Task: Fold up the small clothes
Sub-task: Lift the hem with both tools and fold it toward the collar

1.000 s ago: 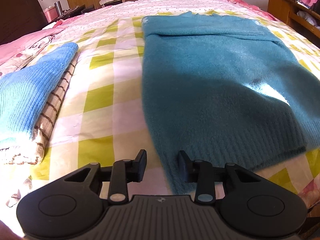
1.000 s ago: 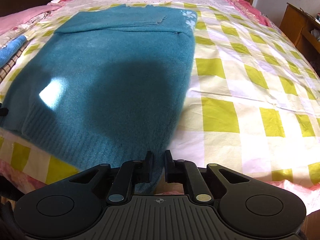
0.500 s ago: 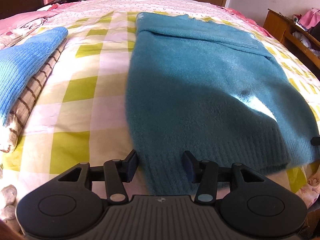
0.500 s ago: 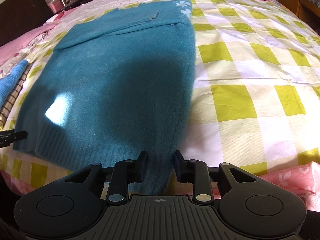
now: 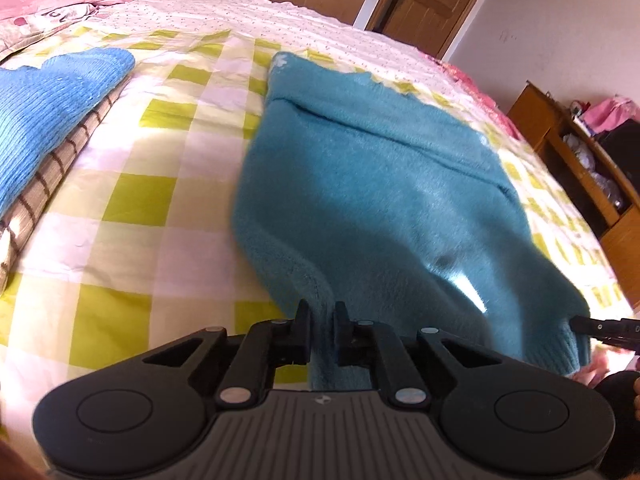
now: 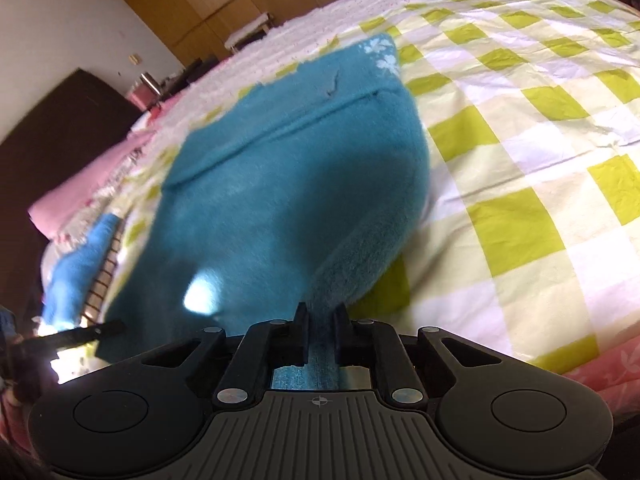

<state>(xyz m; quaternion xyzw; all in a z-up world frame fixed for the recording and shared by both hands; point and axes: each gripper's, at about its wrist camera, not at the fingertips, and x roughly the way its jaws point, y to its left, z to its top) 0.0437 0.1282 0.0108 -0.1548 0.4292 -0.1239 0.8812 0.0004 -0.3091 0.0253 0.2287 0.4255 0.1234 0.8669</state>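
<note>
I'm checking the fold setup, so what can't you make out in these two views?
- Teal sweater hem corners: both views, hidden between each tool's fingers.
- Blue knit: left view, cut off by the edge.
- Shelf contents: left view, too small.
- Headboard side: right view, blurred, dark.

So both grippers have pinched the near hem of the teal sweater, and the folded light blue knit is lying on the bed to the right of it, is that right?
Not quite. The left gripper and right gripper are each shut on the near hem of the teal sweater, but the folded light blue knit lies to its left, not its right, as the left wrist view shows.
</note>
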